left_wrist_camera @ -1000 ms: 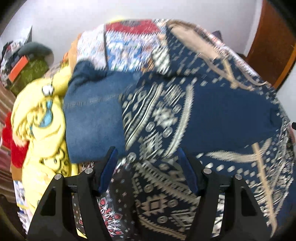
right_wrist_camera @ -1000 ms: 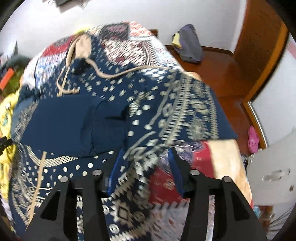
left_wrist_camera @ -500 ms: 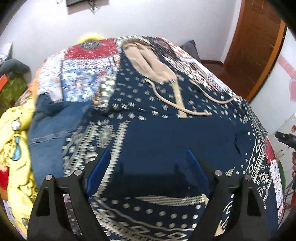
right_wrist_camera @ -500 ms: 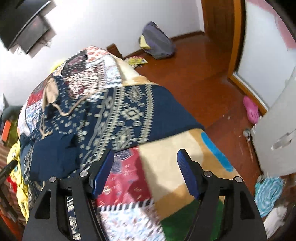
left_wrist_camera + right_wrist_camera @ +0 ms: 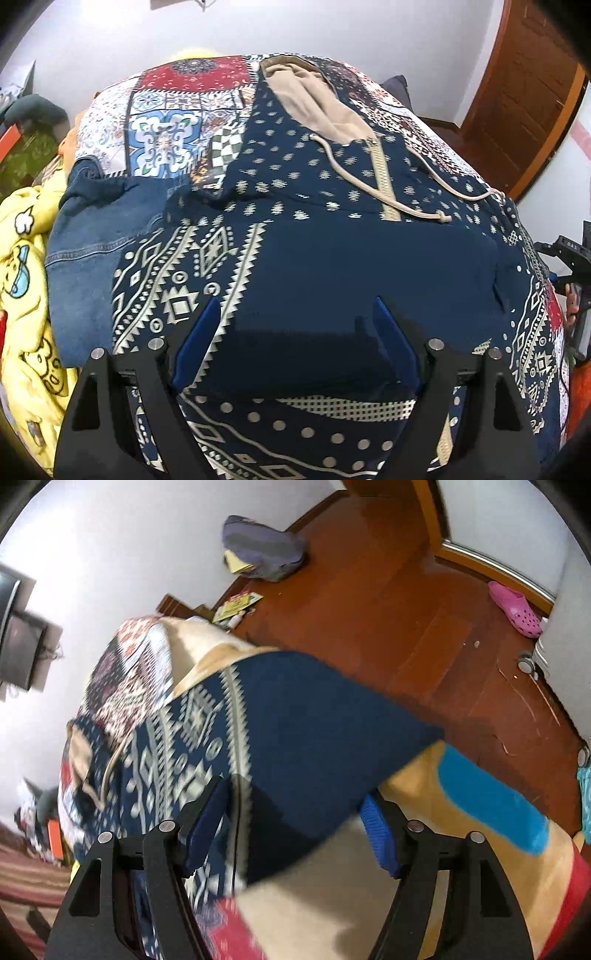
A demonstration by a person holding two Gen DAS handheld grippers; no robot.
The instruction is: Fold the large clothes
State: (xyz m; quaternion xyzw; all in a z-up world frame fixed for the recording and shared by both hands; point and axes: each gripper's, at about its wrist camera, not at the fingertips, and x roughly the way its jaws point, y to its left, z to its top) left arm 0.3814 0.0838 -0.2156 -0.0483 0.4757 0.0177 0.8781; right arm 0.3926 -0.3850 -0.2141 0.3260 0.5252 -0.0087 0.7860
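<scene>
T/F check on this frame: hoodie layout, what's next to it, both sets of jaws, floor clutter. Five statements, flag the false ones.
1. The navy patterned hoodie lies spread on the patchwork bedspread. True.
2. Its hood lining is red. False: the hood is lined in beige.
3. Blue jeans lie beside the hoodie on its left in the left wrist view. True.
4. The left gripper is clamped on the drawstring. False: its jaws stand open above the fabric; the drawstring lies further up, untouched.
5. A pink clog lies on the wooden floor. True.
</scene>
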